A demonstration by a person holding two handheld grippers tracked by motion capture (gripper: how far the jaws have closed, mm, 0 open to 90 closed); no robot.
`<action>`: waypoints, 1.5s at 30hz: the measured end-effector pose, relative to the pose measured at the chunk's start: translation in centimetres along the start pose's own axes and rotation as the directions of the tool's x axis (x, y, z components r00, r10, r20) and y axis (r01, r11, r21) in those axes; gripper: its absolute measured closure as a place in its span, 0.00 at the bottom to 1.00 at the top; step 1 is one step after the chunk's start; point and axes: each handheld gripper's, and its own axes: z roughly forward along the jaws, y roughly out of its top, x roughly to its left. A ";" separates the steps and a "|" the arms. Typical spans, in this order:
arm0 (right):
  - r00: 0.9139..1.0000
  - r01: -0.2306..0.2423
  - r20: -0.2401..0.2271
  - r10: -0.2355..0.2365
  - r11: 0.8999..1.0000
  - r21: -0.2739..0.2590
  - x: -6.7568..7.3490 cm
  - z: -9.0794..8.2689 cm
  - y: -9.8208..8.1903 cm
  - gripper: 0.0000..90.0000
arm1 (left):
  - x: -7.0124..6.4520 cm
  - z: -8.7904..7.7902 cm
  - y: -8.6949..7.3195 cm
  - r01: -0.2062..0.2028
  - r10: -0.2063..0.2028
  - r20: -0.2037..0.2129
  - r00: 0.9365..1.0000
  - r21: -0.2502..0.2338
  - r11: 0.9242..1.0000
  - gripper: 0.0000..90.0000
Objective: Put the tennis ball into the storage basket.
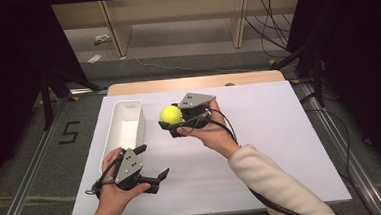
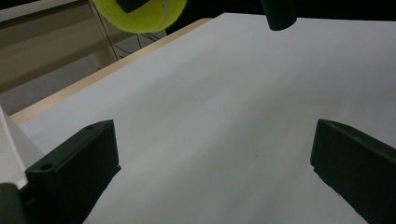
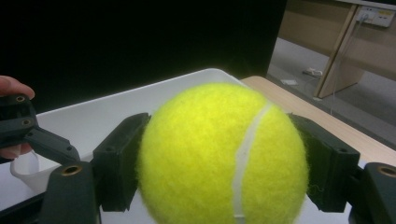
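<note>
My right gripper (image 1: 170, 119) is shut on a yellow tennis ball (image 1: 171, 114) and holds it above the white table sheet, just right of the white bin (image 1: 137, 115). In the right gripper view the tennis ball (image 3: 224, 154) sits squeezed between both black jaws, with the bin (image 3: 140, 100) behind it. My left gripper (image 1: 154, 162) rests near the front left of the table, open, with nothing between its fingers. In the left gripper view its jaws stand wide apart over bare sheet, and the ball (image 2: 140, 14) hangs at the top edge.
The long white bin stands along the left side of the white sheet (image 1: 280, 132). A wooden table edge (image 1: 197, 82) shows at the back. Beyond it are shelf legs (image 1: 116, 32) and cables on the floor. Black cables trail from both grippers.
</note>
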 end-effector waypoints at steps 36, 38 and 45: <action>1.000 0.018 -0.012 -0.018 1.000 0.008 0.4 2.0 1.5 0.29 | -0.1 0.0 0.0 0.000 0.000 0.003 1.000 -0.002 1.000 0.01; 1.000 0.015 -0.013 -0.015 1.000 0.012 0.4 2.1 1.5 0.29 | -0.1 0.0 0.0 0.000 0.000 0.002 1.000 -0.002 1.000 0.01; 1.000 0.021 -0.014 -0.021 1.000 0.015 0.5 2.5 1.7 0.29 | -0.1 0.0 0.0 -0.003 0.003 0.004 1.000 0.001 1.000 0.01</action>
